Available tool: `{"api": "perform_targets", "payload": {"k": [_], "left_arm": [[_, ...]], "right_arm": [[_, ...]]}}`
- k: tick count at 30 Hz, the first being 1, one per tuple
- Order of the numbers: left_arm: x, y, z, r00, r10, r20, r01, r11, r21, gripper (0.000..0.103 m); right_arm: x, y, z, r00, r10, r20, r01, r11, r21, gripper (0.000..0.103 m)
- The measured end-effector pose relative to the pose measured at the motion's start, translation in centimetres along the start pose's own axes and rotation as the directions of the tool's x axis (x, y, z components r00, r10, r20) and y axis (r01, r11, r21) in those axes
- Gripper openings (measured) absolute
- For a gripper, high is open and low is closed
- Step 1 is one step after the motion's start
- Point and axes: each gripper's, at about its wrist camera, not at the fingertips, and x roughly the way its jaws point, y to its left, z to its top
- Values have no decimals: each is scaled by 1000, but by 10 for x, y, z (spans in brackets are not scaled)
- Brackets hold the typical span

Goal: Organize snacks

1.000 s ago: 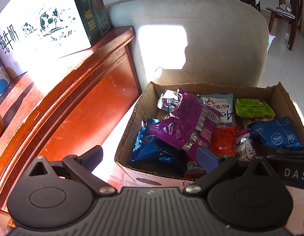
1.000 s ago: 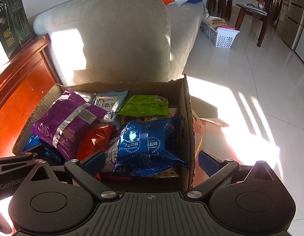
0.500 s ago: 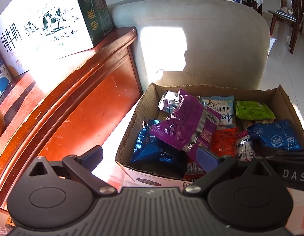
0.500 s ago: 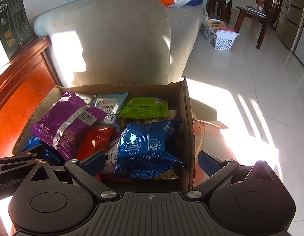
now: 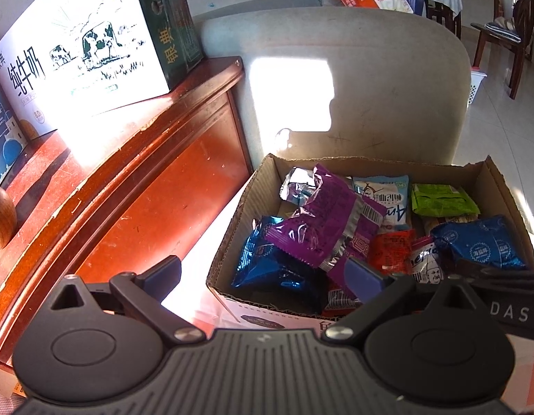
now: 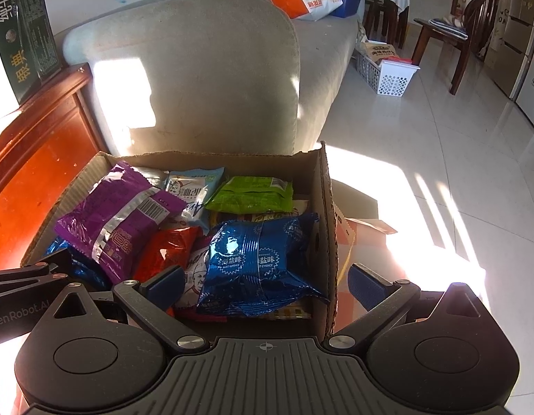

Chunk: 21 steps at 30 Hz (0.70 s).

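An open cardboard box (image 5: 228, 228) (image 6: 324, 207) on the floor holds several snack packets. A purple packet (image 5: 322, 224) (image 6: 118, 214) lies on top at the left, over a blue packet (image 5: 267, 263). A blue sea-salt packet (image 6: 263, 263) (image 5: 477, 242) lies at the right front, a green packet (image 6: 249, 193) (image 5: 439, 200) behind it, a red one (image 6: 166, 252) (image 5: 391, 249) in the middle. My left gripper (image 5: 263, 273) is open and empty above the box's near left corner. My right gripper (image 6: 265, 283) is open and empty, straddling the box's right wall above the blue sea-salt packet.
A red-brown wooden cabinet (image 5: 128, 186) stands left of the box, with a milk carton box (image 5: 83, 55) on top. A grey sofa arm (image 6: 204, 79) rises behind the box. A white basket (image 6: 387, 72) and a wooden chair (image 6: 443, 45) stand on the tiled floor to the right.
Both grippers have risen and drawn back slightly, so the box sits a little lower in both views. Both grippers stay open; the packets have not moved.
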Motion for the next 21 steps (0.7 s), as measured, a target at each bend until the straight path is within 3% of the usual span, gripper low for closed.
{"api": "perform_targets", "payload": {"k": [5,21], "left_arm": [[-5,-2,-1,1000,-22,9,22,1000,2,99],[-15,1,-5,999,0,41,0,1000,-2,102]], "right_arm": [[0,0,-1,1000,-14,4,14,1000,-11,101],[-6,0,-4,1000,-1,19,1,1000,-8,101]]}}
